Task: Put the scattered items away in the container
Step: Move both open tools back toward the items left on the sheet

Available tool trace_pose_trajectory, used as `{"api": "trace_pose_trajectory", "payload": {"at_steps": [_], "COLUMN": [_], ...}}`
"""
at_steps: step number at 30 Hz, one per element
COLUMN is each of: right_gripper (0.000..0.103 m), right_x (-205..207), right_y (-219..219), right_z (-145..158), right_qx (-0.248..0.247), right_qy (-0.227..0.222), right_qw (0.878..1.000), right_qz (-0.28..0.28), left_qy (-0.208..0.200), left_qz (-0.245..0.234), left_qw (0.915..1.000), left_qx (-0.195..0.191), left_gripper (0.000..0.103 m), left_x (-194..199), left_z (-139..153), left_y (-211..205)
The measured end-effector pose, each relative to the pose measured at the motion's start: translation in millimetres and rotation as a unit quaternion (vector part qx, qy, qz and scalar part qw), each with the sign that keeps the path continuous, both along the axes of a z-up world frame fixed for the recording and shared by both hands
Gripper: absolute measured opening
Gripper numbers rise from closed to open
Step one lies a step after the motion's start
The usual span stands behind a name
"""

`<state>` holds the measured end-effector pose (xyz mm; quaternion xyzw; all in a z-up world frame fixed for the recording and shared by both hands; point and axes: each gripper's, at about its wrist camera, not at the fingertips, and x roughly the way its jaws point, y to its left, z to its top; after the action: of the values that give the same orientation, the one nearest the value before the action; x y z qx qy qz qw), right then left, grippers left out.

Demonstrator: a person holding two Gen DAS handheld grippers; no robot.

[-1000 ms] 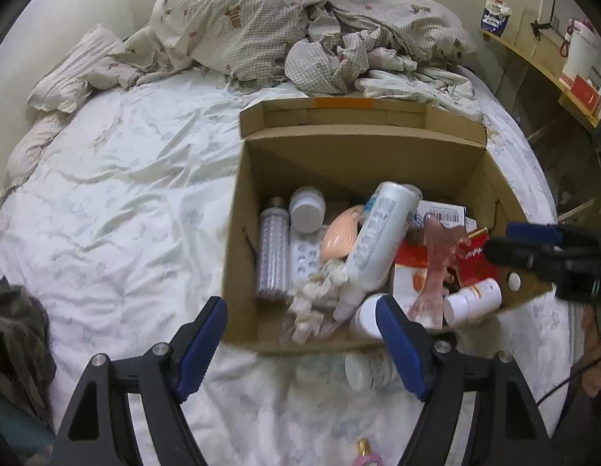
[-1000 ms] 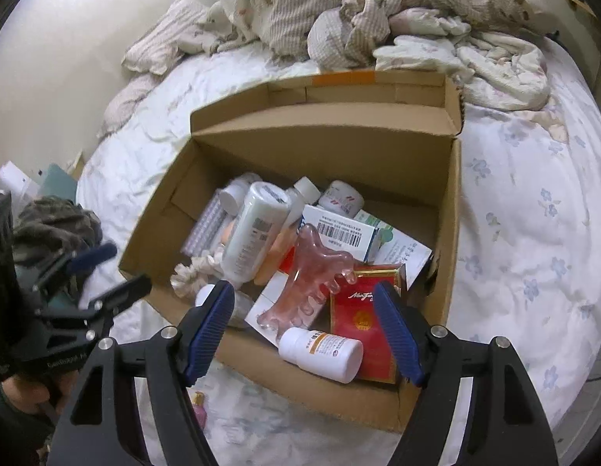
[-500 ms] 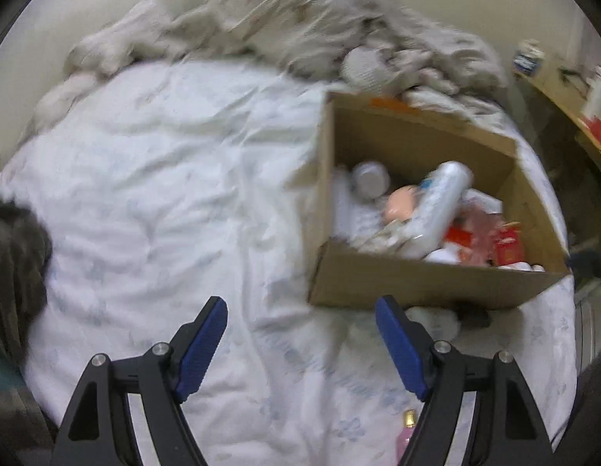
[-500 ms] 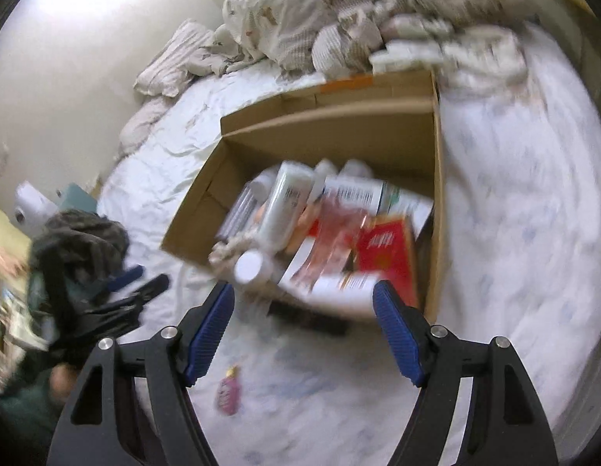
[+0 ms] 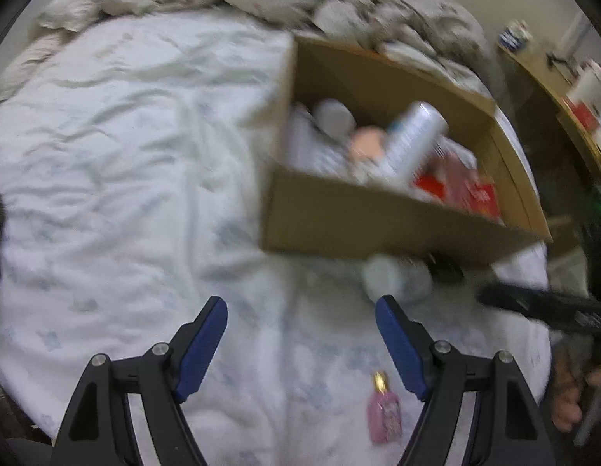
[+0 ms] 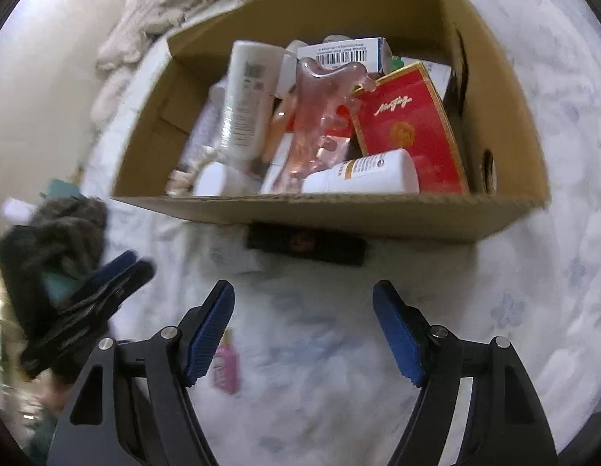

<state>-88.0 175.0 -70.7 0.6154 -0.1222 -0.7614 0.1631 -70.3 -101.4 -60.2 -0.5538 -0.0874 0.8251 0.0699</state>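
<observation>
The cardboard box (image 6: 378, 213) on the bed (image 5: 106, 155) already holds most items, but 3 remain on the sheet at its near side: a white jar (image 5: 393, 277), a black case (image 6: 306, 242) and a small pink bottle (image 5: 385, 413). Left claw (image 5: 300, 345) and right claw (image 6: 303, 334) both hang released and empty above them.
</observation>
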Motion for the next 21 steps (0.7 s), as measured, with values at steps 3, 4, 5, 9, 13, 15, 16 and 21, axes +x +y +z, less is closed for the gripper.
{"api": "trace_pose_trajectory", "payload": {"at_steps": [3, 4, 5, 9, 13, 15, 16, 21], "right_gripper": [0.078, 0.078, 0.078, 0.082, 0.083, 0.085, 0.086, 0.093], "right_x": [-2.4, -3.1, -4.0, -6.9, -10.3, -11.4, -11.6, -12.9], "right_y": [-13.8, -14.7, -14.0, -6.8, -2.3, -0.3, 1.1, -7.4], "right_z": [-7.2, -10.2, -13.6, -24.9, -36.2, -35.3, -35.0, -39.9], "right_qx": [0.017, 0.001, -0.017, -0.03, -0.054, -0.06, -0.062, -0.035], "right_qy": [0.003, -0.003, -0.008, -0.017, -0.027, -0.016, -0.012, 0.005], "right_qw": [1.0, 1.0, 1.0, 0.998, 0.994, 0.992, 0.991, 0.994], "right_qz": [0.02, 0.015, 0.005, -0.052, -0.091, -0.106, -0.114, -0.105], "left_qy": [-0.064, -0.072, -0.075, -0.08, -0.104, -0.111, -0.109, -0.091], "left_qz": [-0.049, -0.054, -0.057, -0.075, -0.093, -0.1, -0.103, -0.105], "left_qw": [0.9958, 0.9944, 0.9938, 0.9937, 0.9902, 0.9888, 0.9885, 0.9896], "left_qx": [0.043, 0.056, 0.059, 0.021, -0.003, -0.01, -0.017, -0.038], "left_gripper": [0.079, 0.079, 0.079, 0.079, 0.079, 0.079, 0.079, 0.053], "left_x": [7.6, 11.2, 17.8, 26.3, 26.9, 27.2, 27.3, 28.0], "left_z": [-13.1, -14.5, -15.2, -21.0, -37.6, -43.2, -44.4, -43.8], "left_y": [16.3, 18.8, 23.2, 42.4, 59.4, 63.8, 65.7, 70.4]}}
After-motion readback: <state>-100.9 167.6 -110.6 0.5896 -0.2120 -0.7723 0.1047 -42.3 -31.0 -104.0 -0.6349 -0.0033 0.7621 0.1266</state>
